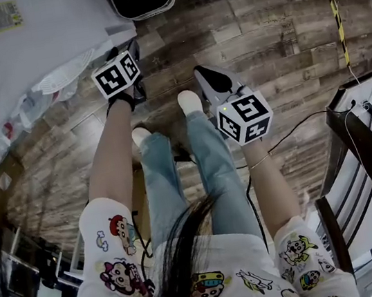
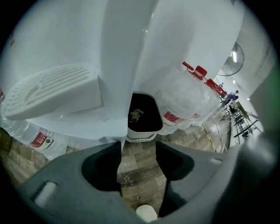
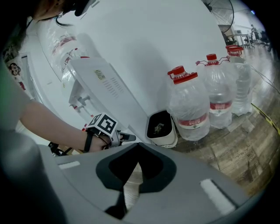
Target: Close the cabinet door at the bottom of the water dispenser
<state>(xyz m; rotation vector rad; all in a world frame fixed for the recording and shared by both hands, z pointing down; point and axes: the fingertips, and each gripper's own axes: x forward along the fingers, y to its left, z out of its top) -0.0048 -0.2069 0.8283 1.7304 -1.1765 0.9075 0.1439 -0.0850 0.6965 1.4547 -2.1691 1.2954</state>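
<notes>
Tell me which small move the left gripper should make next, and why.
Probably press the left gripper forward against the cabinet door beneath the drip tray. Its jaws are open, with only floor between them, and the door's edge lies just beyond its tips. The right gripper is shut and empty.

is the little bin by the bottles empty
Not empty: the bin holds a small crumpled scrap in its dark inside.

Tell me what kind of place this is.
Probably a drinking-water corner in an office or workshop: a white water dispenser, large red-capped water bottles beside it, and a small bin on wood-look flooring.
</notes>
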